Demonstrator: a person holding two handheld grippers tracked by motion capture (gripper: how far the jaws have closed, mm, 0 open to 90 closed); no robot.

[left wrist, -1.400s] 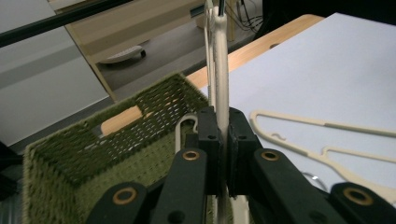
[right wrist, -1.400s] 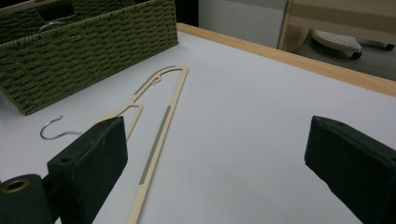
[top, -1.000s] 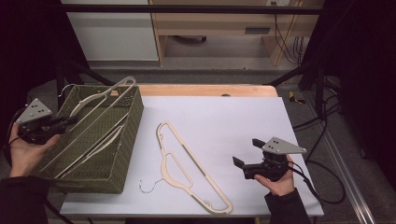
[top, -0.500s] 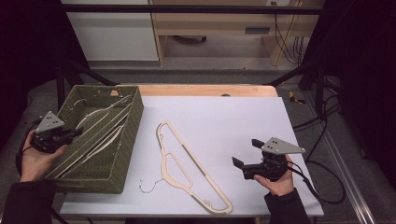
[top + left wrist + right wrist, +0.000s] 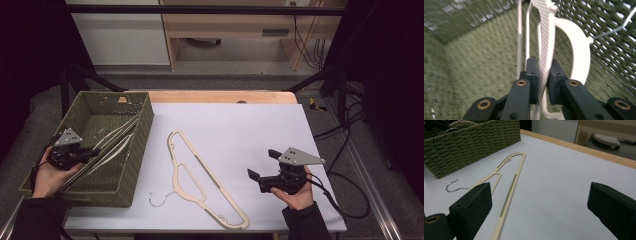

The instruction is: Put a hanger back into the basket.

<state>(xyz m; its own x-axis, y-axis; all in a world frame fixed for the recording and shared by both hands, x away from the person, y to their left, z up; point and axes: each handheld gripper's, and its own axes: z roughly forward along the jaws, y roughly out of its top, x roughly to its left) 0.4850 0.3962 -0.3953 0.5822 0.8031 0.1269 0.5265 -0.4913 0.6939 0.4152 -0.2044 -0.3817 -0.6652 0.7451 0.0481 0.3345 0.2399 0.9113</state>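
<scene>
Easing apart, left tool point(image 5: 543, 82) brackets a cream hanger point(image 5: 546, 37) in the basket point(image 5: 137, 150) — right tool point(image 5: 544, 210) wide, empty

Left tongs point(image 5: 91, 152) sit at about 9 o'clock in the high view, held in the left hand point(image 5: 50, 172), palm up, tips aimed toward 3 o'clock. The jaws have just been opening a bit, with a narrow gap between the pads point(image 5: 534, 75). Right tongs point(image 5: 259, 170) are at about 4 o'clock, cradled in the right hand point(image 5: 299, 192), jaws spread wide, pointing toward 9 o'clock.
</scene>
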